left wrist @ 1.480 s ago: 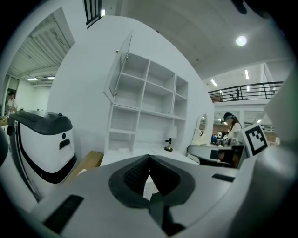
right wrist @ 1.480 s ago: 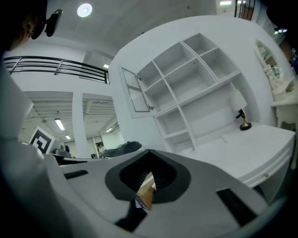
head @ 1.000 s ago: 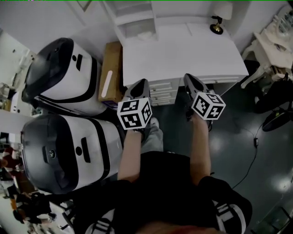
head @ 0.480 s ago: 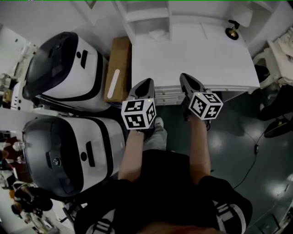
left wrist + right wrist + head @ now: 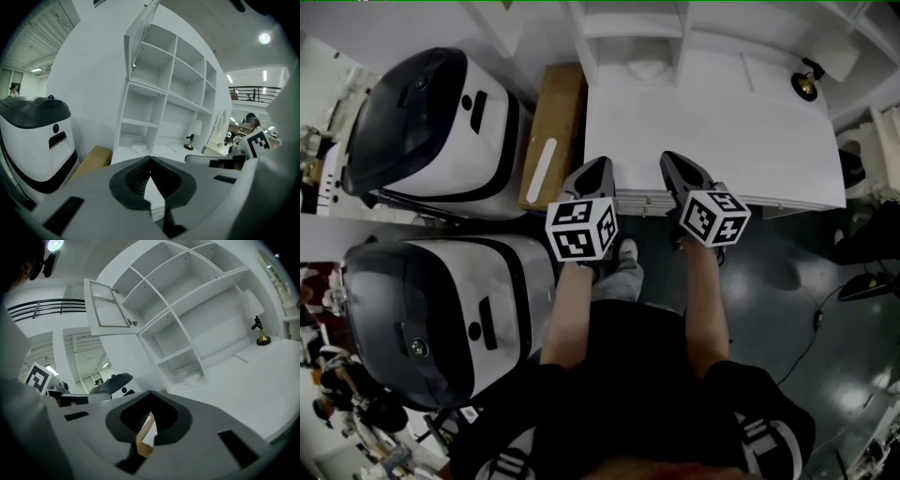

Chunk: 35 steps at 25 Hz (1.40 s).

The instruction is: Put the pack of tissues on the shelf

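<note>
A small white pack of tissues (image 5: 647,68) lies in the lowest cubby of the white shelf unit (image 5: 628,28) at the back of the white desk (image 5: 769,141). The left gripper view shows the pack (image 5: 139,148) far ahead, and so does the right gripper view, pack (image 5: 192,378). My left gripper (image 5: 602,169) and right gripper (image 5: 667,161) hover side by side over the desk's front edge, well short of the pack. The left gripper (image 5: 150,159) has its jaws together with nothing held. The right gripper (image 5: 151,393) is shut and empty too.
Two large white and black machines (image 5: 427,131) (image 5: 431,319) stand at the left. A brown cardboard box (image 5: 553,131) sits between them and the desk. A small lamp (image 5: 806,84) stands at the desk's back right. A shelf door (image 5: 107,305) hangs open. A cable (image 5: 816,319) crosses the dark floor.
The head view has swung, so the desk and shelf now sit further right and nearer. Both grippers stay shut and edge a little closer to the desk front.
</note>
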Motion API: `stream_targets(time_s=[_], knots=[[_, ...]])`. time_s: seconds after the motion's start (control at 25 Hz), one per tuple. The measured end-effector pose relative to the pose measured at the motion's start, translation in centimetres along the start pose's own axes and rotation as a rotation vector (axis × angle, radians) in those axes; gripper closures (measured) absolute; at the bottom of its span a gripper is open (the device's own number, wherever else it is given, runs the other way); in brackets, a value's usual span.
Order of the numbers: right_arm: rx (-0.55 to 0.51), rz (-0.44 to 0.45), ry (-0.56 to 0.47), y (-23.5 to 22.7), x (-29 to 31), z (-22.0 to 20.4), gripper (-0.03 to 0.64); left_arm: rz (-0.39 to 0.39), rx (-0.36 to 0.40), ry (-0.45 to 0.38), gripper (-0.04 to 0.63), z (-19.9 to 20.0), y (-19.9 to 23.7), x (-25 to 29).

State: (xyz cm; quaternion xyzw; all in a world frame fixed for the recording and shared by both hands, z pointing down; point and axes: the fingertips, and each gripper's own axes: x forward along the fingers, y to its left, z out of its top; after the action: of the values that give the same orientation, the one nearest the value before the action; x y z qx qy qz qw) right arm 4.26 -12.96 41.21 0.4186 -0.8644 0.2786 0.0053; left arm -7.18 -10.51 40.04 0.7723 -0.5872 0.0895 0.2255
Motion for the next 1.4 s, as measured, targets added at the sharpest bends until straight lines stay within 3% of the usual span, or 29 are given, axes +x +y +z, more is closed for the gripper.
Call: stream_targets(time_s=[0.44, 0.84, 1.0, 1.16, 1.4], knots=[[0.028, -0.070, 0.030, -4.5, 6.0, 1.2, 0.598, -0.071, -0.009, 0.059, 0.584, 1.5, 2.2, 8.5], [0.018, -0.103, 0.107, -7.4, 8.5, 0.5, 0.598, -0.090, -0.057, 0.128, 0.584, 0.3, 3.1, 14.0], [0.007, -0.084, 0.157, -8.3, 10.2, -0.8, 0.597, -0.058, -0.081, 0.176, 0.584, -1.5, 3.8, 15.5], [-0.044, -0.078, 0.155, -9.2, 12.7, 0.4, 0.597, -0.039, -0.078, 0.188, 0.584, -0.9, 4.3, 17.6], [-0.235, -0.105, 0.144, -10.9, 15.5, 3.0, 0.597, -0.007, -0.102, 0.197, 0.584, -0.9, 5.0, 20.3]])
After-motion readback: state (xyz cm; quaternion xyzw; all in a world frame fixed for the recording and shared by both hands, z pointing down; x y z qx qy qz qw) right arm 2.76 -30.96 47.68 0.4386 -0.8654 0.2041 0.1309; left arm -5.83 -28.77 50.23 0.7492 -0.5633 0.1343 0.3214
